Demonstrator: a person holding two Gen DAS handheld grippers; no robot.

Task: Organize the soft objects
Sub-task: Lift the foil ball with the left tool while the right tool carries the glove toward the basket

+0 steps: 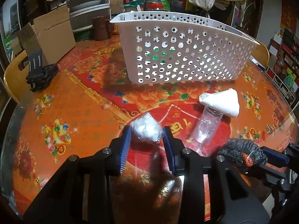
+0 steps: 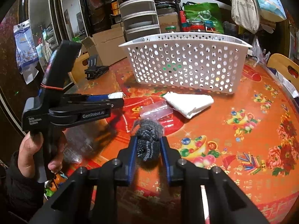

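Two claws clenched: left claw pinching crinkly white wad; right claw squeezing dark knitted bundle.

Cardboard box behind floral table; clear plastic cup lying sideways; brown jug

Warm indoor light, glare on the glossy tabletop, fisheye-bent, perhaps blurred edges.

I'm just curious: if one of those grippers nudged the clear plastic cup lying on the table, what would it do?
The clear plastic cup lies on its side on the glossy tabletop, so it would probably roll or skid. It looks thin-walled and seemingly empty, so likely light and easily squashed. The folded white towel touching its mouth might check it.
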